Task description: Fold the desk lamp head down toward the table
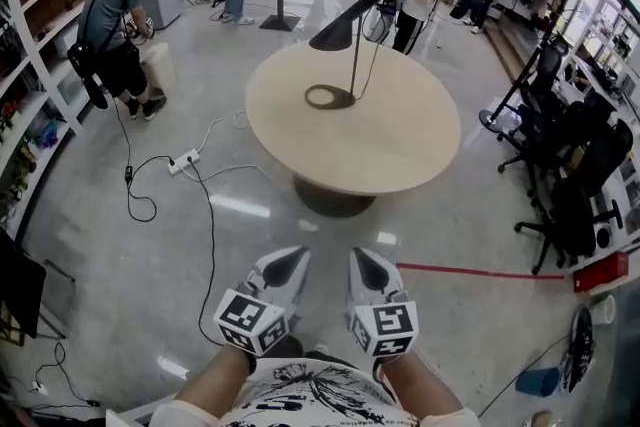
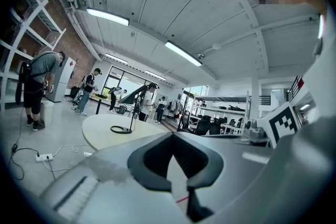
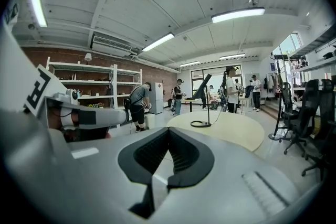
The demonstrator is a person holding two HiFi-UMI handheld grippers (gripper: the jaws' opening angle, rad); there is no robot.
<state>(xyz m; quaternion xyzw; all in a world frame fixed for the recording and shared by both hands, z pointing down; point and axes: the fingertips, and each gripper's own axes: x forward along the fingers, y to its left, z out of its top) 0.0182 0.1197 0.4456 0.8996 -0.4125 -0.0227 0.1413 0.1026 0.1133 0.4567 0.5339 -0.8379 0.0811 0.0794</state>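
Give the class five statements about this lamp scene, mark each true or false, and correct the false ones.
1. The desk lamp stands on the round table. True.
2. The left gripper grips the lamp. False: it is shut on nothing, well short of the table.
3. The right gripper has its jaws together. True.
4. The lamp's base is a solid block. False: it is an open ring.
5. The power strip lies on the table. False: it lies on the floor, left of the table.
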